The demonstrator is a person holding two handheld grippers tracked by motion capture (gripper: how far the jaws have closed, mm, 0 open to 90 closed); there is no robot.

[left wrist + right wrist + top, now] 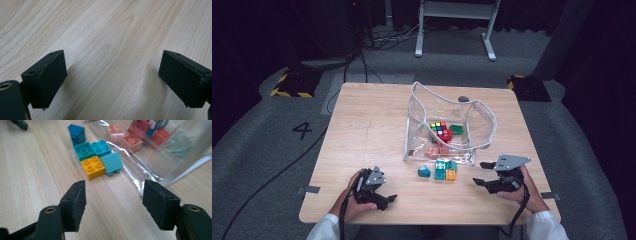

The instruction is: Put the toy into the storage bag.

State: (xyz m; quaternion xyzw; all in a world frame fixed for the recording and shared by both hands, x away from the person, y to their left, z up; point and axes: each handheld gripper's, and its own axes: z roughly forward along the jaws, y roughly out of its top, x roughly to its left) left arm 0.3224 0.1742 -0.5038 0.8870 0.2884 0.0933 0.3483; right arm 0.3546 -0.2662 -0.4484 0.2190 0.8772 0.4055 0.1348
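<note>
A clear plastic bag (479, 117) stands open mid-table, holding a colour cube (439, 129), a green brick (456, 129) and pink bricks (437, 151). In front of it lie a blue brick (424, 171), teal bricks (445, 165) and an orange brick (451, 175). My right gripper (479, 173) is open just right of this cluster, low over the table. In the right gripper view the open gripper (113, 186) points at the orange brick (93, 167) and a light teal piece (112, 163), with nothing between the jaws. My left gripper (388, 201) rests open at the front left, over bare wood (112, 56).
The wooden table (362, 125) is bare to the left of the bag. The bag's clear flap (140, 173) lies on the table just ahead of my right jaw. Beyond the table stand a white frame (457, 30) and floor cables.
</note>
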